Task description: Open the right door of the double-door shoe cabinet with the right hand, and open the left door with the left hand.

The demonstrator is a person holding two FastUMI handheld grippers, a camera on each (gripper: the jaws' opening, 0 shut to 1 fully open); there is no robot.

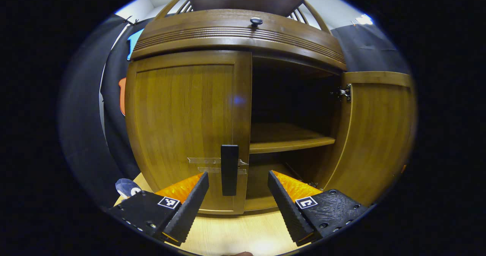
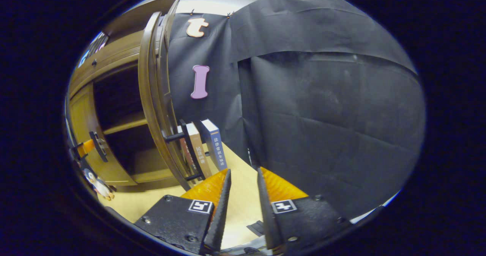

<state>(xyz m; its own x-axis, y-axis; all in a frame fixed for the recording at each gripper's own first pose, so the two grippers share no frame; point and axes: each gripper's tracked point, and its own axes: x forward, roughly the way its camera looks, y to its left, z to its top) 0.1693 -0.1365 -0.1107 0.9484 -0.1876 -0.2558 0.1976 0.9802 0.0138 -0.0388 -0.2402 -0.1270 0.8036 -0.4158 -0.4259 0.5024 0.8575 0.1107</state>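
Observation:
The wooden shoe cabinet (image 1: pixel 235 32) fills the left gripper view. Its left door (image 1: pixel 182 127) lies flat against the frame, with a black bar handle (image 1: pixel 229 169) near its inner edge. My left gripper (image 1: pixel 238 176) is open, one finger on each side of that handle and just short of it. The right door (image 1: pixel 376 134) is swung wide open. In the right gripper view that right door (image 2: pixel 152 108) is seen edge-on with its black handle (image 2: pixel 188 149). My right gripper (image 2: pixel 243 172) is off to its right, open by a narrow gap and holding nothing.
Inside the cabinet is a bare wooden shelf (image 1: pixel 288 142). Books (image 2: pixel 207 146) stand upright against the open right door's outer side. A small penguin toy (image 2: pixel 99 185) sits on the light wooden table (image 1: pixel 235 233) by the left door. A round knob (image 1: pixel 256 20) sits on the drawer above.

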